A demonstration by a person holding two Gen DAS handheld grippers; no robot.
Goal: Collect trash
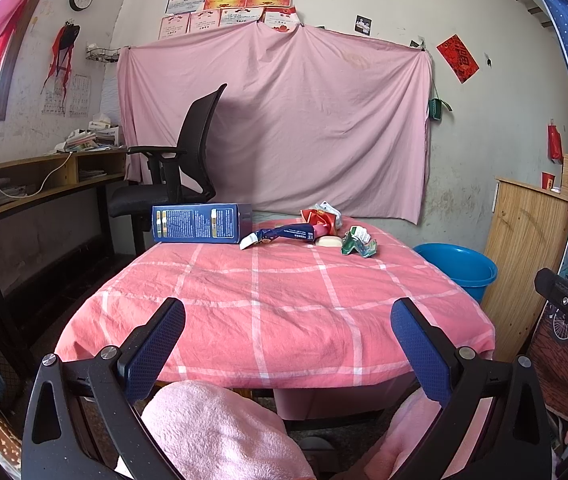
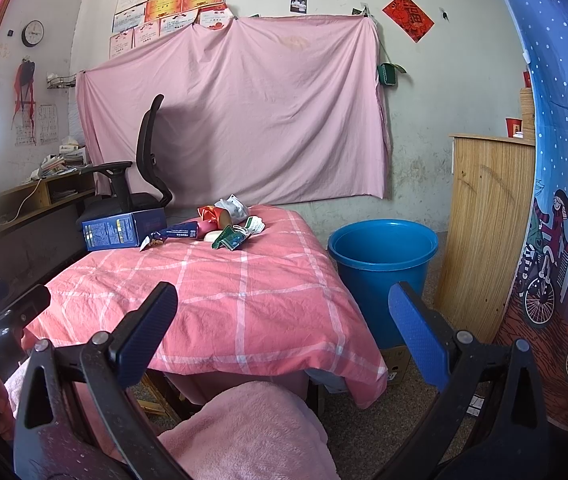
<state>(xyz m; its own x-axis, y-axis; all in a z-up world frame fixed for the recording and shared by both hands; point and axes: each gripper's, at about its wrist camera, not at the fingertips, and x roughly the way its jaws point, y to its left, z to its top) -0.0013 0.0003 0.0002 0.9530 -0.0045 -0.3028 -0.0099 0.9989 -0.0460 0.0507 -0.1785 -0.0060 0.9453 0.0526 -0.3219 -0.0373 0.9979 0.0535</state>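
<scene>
Trash lies at the far end of a table with a pink checked cloth (image 1: 284, 300): a blue box (image 1: 202, 223) on its side, a crumpled blue wrapper (image 1: 280, 236), a red wrapper (image 1: 316, 218), a white piece (image 1: 329, 241) and a green wrapper (image 1: 358, 243). The same items show in the right wrist view: the box (image 2: 122, 232), the blue wrapper (image 2: 176, 235), the green wrapper (image 2: 230, 238). A blue bucket (image 2: 382, 256) stands on the floor right of the table. My left gripper (image 1: 288, 316) and my right gripper (image 2: 282, 302) are open, empty, near the table's front edge.
A black office chair (image 1: 180, 172) stands behind the table's left corner, next to a wooden desk (image 1: 44, 176). A wooden board (image 2: 484, 232) leans right of the bucket. A pink sheet (image 1: 284, 120) hangs on the back wall. Pink fleece-covered knees (image 1: 220, 432) are below the grippers.
</scene>
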